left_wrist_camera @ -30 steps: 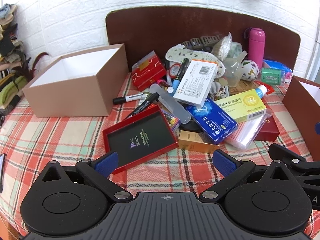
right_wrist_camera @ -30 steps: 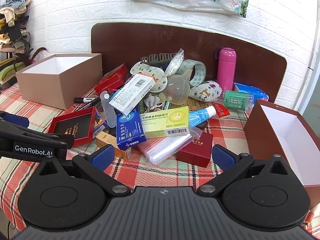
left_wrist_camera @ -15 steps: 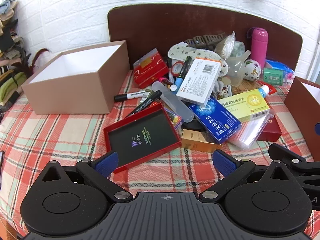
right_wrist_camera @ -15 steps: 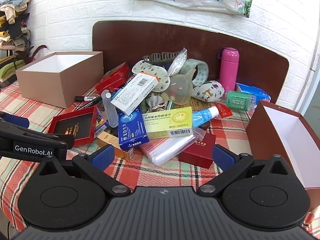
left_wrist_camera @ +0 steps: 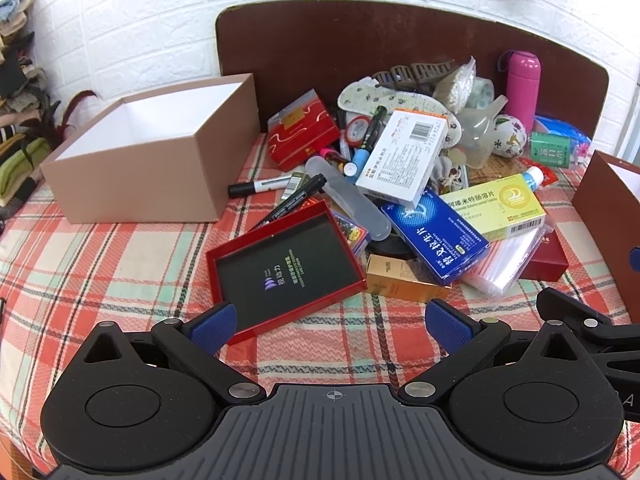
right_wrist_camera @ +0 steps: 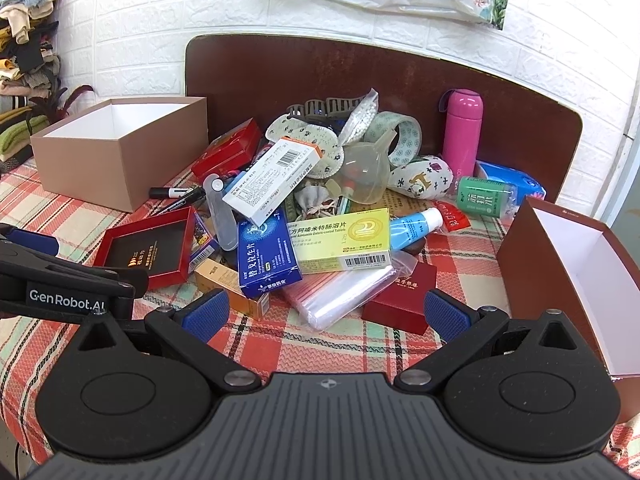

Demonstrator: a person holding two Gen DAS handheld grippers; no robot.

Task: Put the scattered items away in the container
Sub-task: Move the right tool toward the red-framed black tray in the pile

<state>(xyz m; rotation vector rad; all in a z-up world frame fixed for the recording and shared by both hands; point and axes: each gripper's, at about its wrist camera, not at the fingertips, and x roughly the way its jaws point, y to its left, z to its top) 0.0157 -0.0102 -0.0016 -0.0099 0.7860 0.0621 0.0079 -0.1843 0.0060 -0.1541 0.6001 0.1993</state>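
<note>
Left wrist view shows your left hand-held gripper (left_wrist_camera: 331, 323) spread wide with nothing between its blue pads, low over the plaid-covered counter (left_wrist_camera: 100, 280). Take the red tray (left_wrist_camera: 286, 270) with the dark inner face as your landmark: it lies just ahead of the left pad, flat and open side up. Behind and to the left of it sits the tan box (left_wrist_camera: 152, 148), open-topped and bare inside. To the tray's right the scattered pile begins — an orange carton (left_wrist_camera: 400, 282) beside it, a blue medicine box (left_wrist_camera: 434, 234) overlapping that, a yellow medicine box (left_wrist_camera: 494, 206) further right, and a white medicine box (left_wrist_camera: 402, 156) tilted on top behind. Two black markers (left_wrist_camera: 262, 186) lie between the tray and the tan box. Your right hand-held gripper (right_wrist_camera: 326, 316) is likewise agape and empty, facing the same pile — a dark red box (right_wrist_camera: 568, 264) stands open at the far right.
</note>
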